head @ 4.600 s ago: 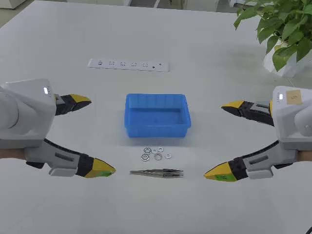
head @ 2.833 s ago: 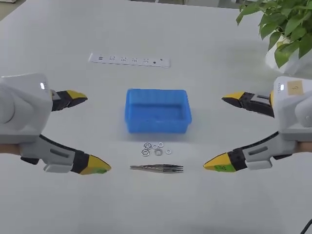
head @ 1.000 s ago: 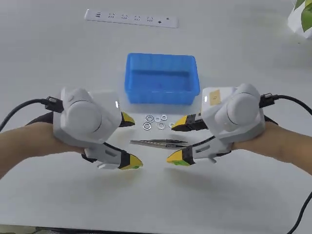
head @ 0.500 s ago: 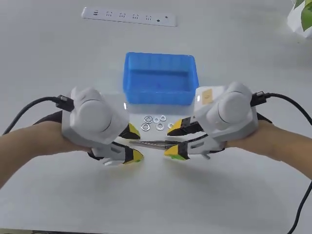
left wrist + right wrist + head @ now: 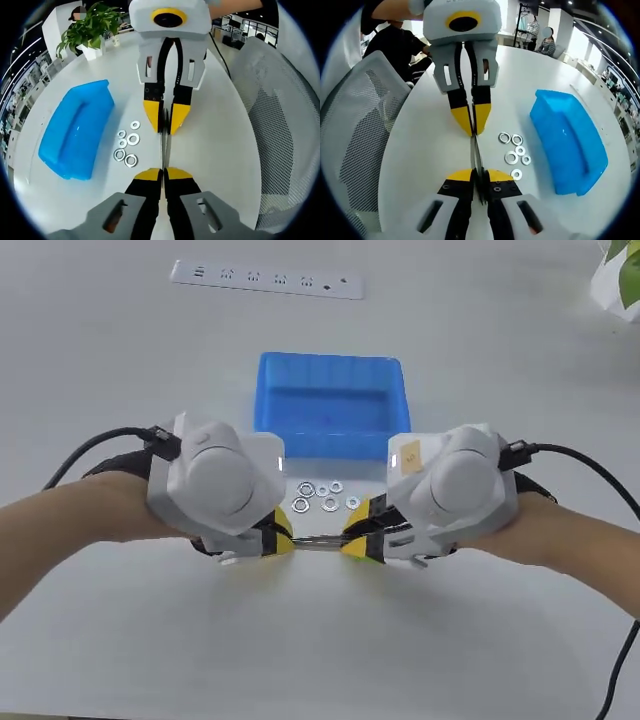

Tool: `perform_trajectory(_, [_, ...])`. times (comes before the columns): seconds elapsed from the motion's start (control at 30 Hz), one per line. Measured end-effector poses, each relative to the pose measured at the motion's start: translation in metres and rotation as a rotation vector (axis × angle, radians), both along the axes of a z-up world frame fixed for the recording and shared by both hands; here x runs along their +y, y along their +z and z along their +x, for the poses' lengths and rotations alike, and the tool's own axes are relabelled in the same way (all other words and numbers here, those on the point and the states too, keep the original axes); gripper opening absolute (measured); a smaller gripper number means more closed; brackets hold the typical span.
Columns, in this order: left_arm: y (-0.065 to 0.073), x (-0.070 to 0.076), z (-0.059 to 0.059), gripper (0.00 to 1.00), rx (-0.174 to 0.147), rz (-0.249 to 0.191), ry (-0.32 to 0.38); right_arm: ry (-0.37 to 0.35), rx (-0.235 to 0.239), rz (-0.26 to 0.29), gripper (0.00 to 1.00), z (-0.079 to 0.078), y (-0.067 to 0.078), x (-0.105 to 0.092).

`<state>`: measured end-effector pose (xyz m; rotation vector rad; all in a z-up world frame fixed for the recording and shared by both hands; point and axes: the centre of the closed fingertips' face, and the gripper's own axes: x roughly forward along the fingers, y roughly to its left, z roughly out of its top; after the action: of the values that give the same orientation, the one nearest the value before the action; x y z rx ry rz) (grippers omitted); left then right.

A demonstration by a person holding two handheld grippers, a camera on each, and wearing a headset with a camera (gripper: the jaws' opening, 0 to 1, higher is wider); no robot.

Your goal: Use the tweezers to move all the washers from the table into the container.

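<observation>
A second ago you had both sets of jaws spread wide either side of the tweezers (image 5: 315,540). Now you've closed in from both ends. The left hand-held gripper (image 5: 278,538) is pressed together on the left end and the right hand-held gripper (image 5: 352,541) is pinching the right end, tips almost facing each other.

I can't tell if the tweezers are resting on the counter (image 5: 480,370) or just barely off it. So the pickup is basically on, but two grippers on one tool is only a halfway step imo. I'd guess you'll need a regrasp so one of them can actually squeeze the legs.

No washer has gone anywhere. All six washers (image 5: 330,504) lie in a loose cluster just on the far side of the tweezers, between them and the blue container (image 5: 328,444), which looks empty.

The counter's plain white and smooth, probably slippery for thin rings. There's a white power strip (image 5: 265,278) at the far side, a potted plant (image 5: 85,30) far right and a grey mesh chair (image 5: 280,100) near you, with open office behind.
</observation>
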<state>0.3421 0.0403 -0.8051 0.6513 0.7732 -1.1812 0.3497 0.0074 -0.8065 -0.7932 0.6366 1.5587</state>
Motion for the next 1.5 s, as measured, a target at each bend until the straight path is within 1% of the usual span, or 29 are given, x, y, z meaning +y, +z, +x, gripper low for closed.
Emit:
perform_trajectory(0.03, [0.000, 0.000, 0.000, 0.06, 0.004, -0.001, 0.002, 0.003, -0.004, -0.003, 0.09, 0.000, 0.000, 0.000])
perform_trajectory(0.07, [0.000, 0.000, 0.000, 0.06, 0.010, -0.001, 0.005, 0.027, -0.022, -0.003, 0.08, 0.000, 0.001, 0.000])
perform_trajectory(0.13, [-0.001, 0.001, 0.000, 0.05, 0.000, -0.009, -0.029, 0.037, -0.028, -0.001, 0.07, -0.002, 0.001, -0.001])
perform_trajectory(0.17, [0.000, 0.000, 0.000, 0.05, 0.000, -0.005, -0.035, 0.037, -0.027, 0.001, 0.07, -0.002, 0.001, -0.001])
perform_trajectory(0.2, [0.000, 0.000, -0.001, 0.05, -0.011, 0.006, -0.057, 0.034, -0.023, 0.008, 0.07, -0.002, 0.001, -0.001])
perform_trajectory(0.23, [0.000, -0.001, -0.002, 0.05, -0.014, 0.020, -0.072, 0.031, -0.021, 0.011, 0.07, -0.002, 0.001, -0.001])
perform_trajectory(0.27, [0.000, -0.001, -0.003, 0.05, -0.006, 0.026, -0.071, 0.036, -0.023, 0.015, 0.07, -0.004, 0.001, 0.000])
perform_trajectory(0.37, [0.008, 0.000, -0.006, 0.04, 0.003, 0.009, -0.072, 0.048, -0.038, 0.015, 0.07, -0.007, 0.002, -0.001])
perform_trajectory(0.4, [0.011, 0.000, -0.006, 0.04, 0.005, -0.002, -0.071, 0.047, -0.047, 0.020, 0.07, -0.007, 0.002, 0.000])
perform_trajectory(0.43, [0.014, 0.000, -0.007, 0.04, 0.013, -0.010, -0.062, 0.044, -0.044, 0.032, 0.07, -0.007, 0.004, 0.000])
perform_trajectory(0.5, [0.019, 0.002, -0.007, 0.04, 0.006, -0.015, -0.069, 0.039, -0.049, 0.051, 0.07, -0.007, 0.006, 0.001])
perform_trajectory(0.63, [0.032, 0.002, -0.008, 0.04, -0.013, -0.026, -0.081, 0.028, -0.050, 0.094, 0.07, -0.007, 0.011, 0.005])
perform_trajectory(0.67, [0.037, 0.002, -0.007, 0.04, -0.018, -0.037, -0.081, 0.024, -0.051, 0.103, 0.07, -0.007, 0.012, 0.005])
perform_trajectory(0.7, [0.038, 0.002, -0.007, 0.04, -0.017, -0.041, -0.080, 0.021, -0.052, 0.116, 0.07, -0.007, 0.014, 0.006])
perform_trajectory(0.77, [0.045, 0.001, -0.007, 0.04, -0.025, -0.053, -0.081, 0.011, -0.050, 0.133, 0.07, -0.007, 0.016, 0.006])
perform_trajectory(0.83, [0.048, -0.002, -0.006, 0.04, -0.046, -0.056, -0.094, 0.017, -0.067, 0.139, 0.07, -0.007, 0.017, 0.006])
perform_trajectory(0.87, [0.049, -0.004, -0.007, 0.04, -0.042, -0.054, -0.097, 0.016, -0.066, 0.141, 0.07, -0.008, 0.017, 0.005])
perform_trajectory(0.9, [0.050, -0.005, -0.008, 0.04, -0.046, -0.055, -0.098, 0.015, -0.067, 0.146, 0.07, -0.007, 0.018, 0.005])
perform_trajectory(1.0, [0.055, -0.009, -0.005, 0.04, -0.064, -0.076, -0.092, -0.007, -0.053, 0.171, 0.07, -0.005, 0.019, 0.002])
perform_trajectory(1.07, [0.056, -0.013, -0.004, 0.04, -0.081, -0.079, -0.094, -0.016, -0.050, 0.179, 0.07, -0.004, 0.020, 0.000])
perform_trajectory(1.1, [0.058, -0.015, -0.005, 0.04, -0.081, -0.083, -0.092, -0.016, -0.049, 0.181, 0.07, -0.004, 0.020, -0.001])
perform_trajectory(1.17, [0.062, -0.019, -0.005, 0.05, -0.095, -0.099, -0.092, -0.016, -0.049, 0.188, 0.08, -0.004, 0.021, -0.003])
perform_trajectory(1.2, [0.063, -0.021, -0.005, 0.05, -0.096, -0.105, -0.091, -0.016, -0.049, 0.190, 0.08, -0.005, 0.021, -0.004])
perform_trajectory(1.3, [0.074, -0.032, -0.003, 0.05, -0.103, -0.152, -0.082, -0.001, -0.063, 0.187, 0.08, -0.005, 0.023, -0.005])
perform_trajectory(1.37, [0.079, -0.039, -0.001, 0.05, -0.124, -0.152, -0.103, 0.005, -0.069, 0.188, 0.08, -0.004, 0.025, -0.008])
perform_trajectory(1.5, [0.090, -0.060, 0.000, 0.05, -0.133, -0.205, -0.111, 0.009, -0.079, 0.190, 0.07, -0.003, 0.028, -0.017])
